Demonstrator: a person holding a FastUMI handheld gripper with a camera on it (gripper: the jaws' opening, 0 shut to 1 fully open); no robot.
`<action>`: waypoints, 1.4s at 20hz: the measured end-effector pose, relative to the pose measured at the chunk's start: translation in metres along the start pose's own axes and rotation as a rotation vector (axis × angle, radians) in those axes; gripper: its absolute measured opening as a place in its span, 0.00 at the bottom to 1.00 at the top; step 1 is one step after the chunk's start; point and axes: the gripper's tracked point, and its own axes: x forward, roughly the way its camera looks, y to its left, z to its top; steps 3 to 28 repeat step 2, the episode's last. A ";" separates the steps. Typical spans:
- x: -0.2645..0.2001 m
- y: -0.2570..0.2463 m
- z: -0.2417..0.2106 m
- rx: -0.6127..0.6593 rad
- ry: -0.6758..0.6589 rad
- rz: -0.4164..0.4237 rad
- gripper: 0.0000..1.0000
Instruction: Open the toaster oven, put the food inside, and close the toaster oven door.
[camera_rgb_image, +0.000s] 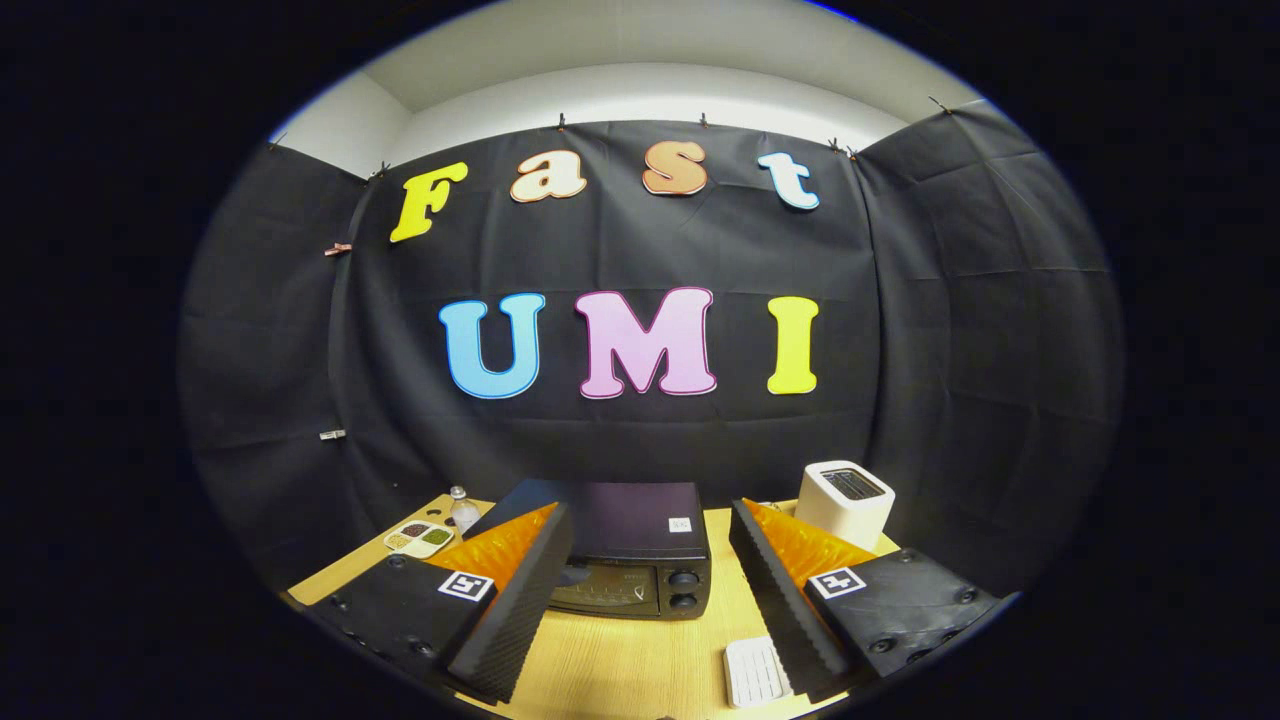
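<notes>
The gripper (650, 590) holds its fingers wide apart, with nothing between them. The toaster oven (625, 555) sits on the table (620, 660) just ahead, door shut. This fits before opening or after closing. I cannot see the food.

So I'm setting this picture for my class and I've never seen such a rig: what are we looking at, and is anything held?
The camera rides on a hand-held claw and looks forward along its two fingers, which stand wide apart and hold nothing. Just ahead, between them, a dark toaster oven sits on a wooden table, its door shut. Beyond the right finger stands a white pop-up toaster. By that finger's near end lies a small white ridged block. Beyond the left finger are a divided dish and a small bottle.
</notes>
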 end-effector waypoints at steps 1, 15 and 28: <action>0.000 -0.002 0.000 0.002 0.001 -0.002 0.98; -0.001 -0.003 -0.001 0.003 0.003 -0.002 0.98; -0.001 -0.003 -0.001 0.003 0.003 -0.002 0.98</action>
